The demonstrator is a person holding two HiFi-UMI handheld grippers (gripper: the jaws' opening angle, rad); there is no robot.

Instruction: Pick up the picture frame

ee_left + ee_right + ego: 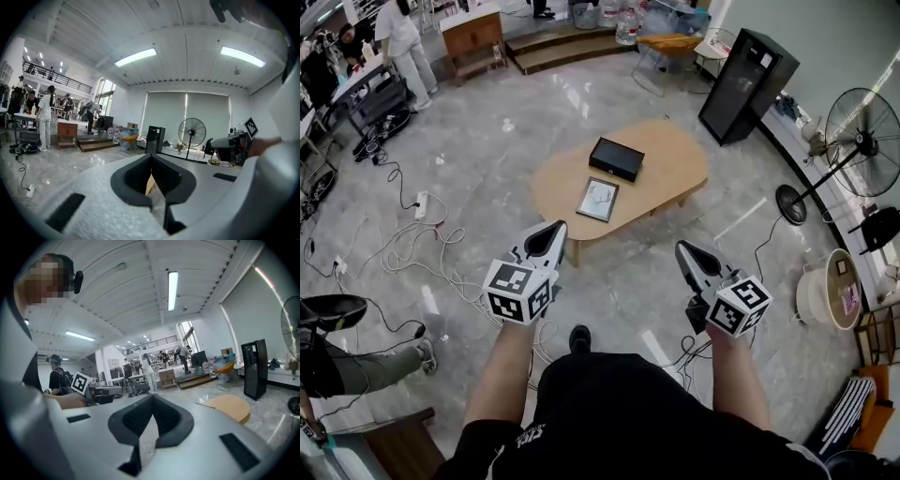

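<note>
Holding nothing: your left claw (548,234), jaws clenched tip to tip, with only floor and a sliver of wood showing past them in the left gripper view. Your right claw (692,255) is likewise clenched and empty. Both hang over the floor, well short of the tabletop (666,169) and level with each other. This reads as a carrying posture for the approach, with nothing yet to grip.

Item, task object: picture frame (597,199), lying flat and face up on the tabletop, near the edge closest to you. That spot likely suits a reach from your side, but flat-lying leaves only a thin rim to catch, so you will need to open a claw before contact.

Item: black box (616,158), on the tabletop just beyond the frame, apart from it.

Item: standing fan (862,141), right of the tabletop, well apart.

Item: loose cables (403,244), on the floor left of the tabletop.
</note>
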